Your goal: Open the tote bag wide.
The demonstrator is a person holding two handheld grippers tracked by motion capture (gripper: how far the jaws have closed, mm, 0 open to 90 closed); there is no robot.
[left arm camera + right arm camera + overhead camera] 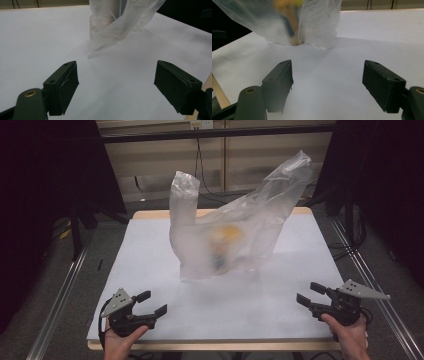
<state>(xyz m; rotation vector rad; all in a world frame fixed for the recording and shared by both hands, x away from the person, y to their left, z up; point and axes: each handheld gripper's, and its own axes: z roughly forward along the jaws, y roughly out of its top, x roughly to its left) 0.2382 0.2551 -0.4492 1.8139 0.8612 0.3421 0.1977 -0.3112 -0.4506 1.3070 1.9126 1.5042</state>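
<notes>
A translucent plastic bag (235, 232) stands upright in the middle of the white table (150, 245), its two handles sticking up. Inside it a blurred yellow-orange and dark blue item (225, 242) shows through the film. My left gripper (151, 303) rests near the front left corner, open, nothing between its jaws. My right gripper (310, 293) sits near the front right corner, open too and holding nothing. In the left gripper view the bag (117, 22) lies ahead beyond the jaws. The right gripper view shows the bag (312, 22) and the item (289, 17) ahead.
The table has a wooden rim (150, 214) at its far edge. Metal rails (60, 295) run along both sides on the floor. Dark curtains and stands (75, 220) flank the table, with cables (200, 165) behind it.
</notes>
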